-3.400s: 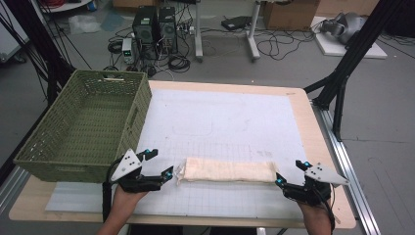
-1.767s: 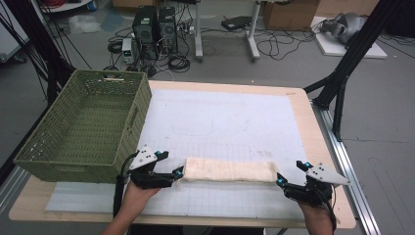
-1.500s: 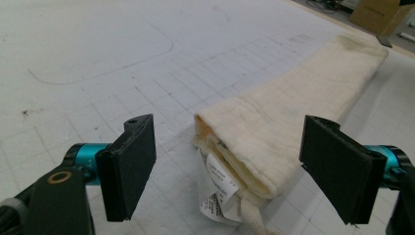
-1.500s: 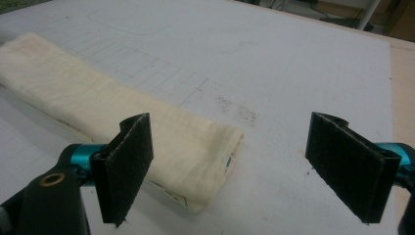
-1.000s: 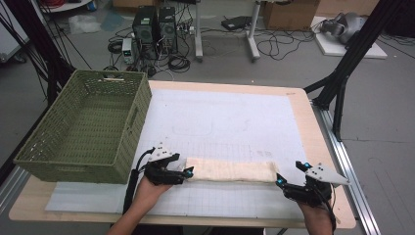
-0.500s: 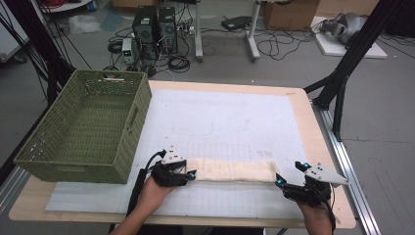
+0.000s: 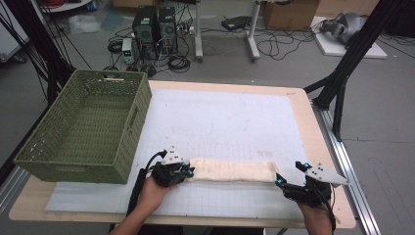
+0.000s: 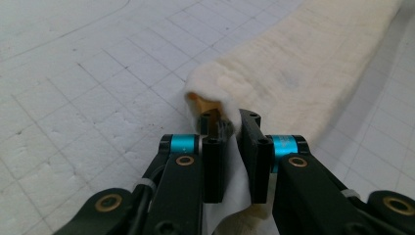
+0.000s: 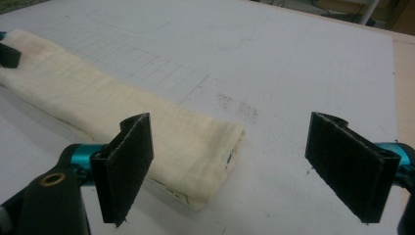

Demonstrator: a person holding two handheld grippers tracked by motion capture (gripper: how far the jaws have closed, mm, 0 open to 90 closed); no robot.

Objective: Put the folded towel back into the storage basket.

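Note:
A long folded cream cloth (image 7: 230,170) lies flat near the front edge of the white mat (image 7: 225,117). My left gripper (image 7: 190,171) is at the cloth's left end. In the left gripper view the left gripper (image 8: 230,122) has its jaws pinched shut on a fold of the cloth (image 8: 293,73). Just off the cloth's right end, my right gripper (image 7: 279,181) stands open. The right gripper view has the right gripper (image 9: 230,127) with jaws spread wide and the cloth's end (image 9: 205,147) lying between them, untouched.
A large green woven basket (image 7: 139,115) stands on the table's left side, close to my left hand. The mat's grid stretches behind the cloth. The table's right edge (image 7: 333,161) is beside my right gripper.
My left gripper has travelled right from beside the basket to the cloth's left end and shut on it. The right gripper and the cloth have stayed put.

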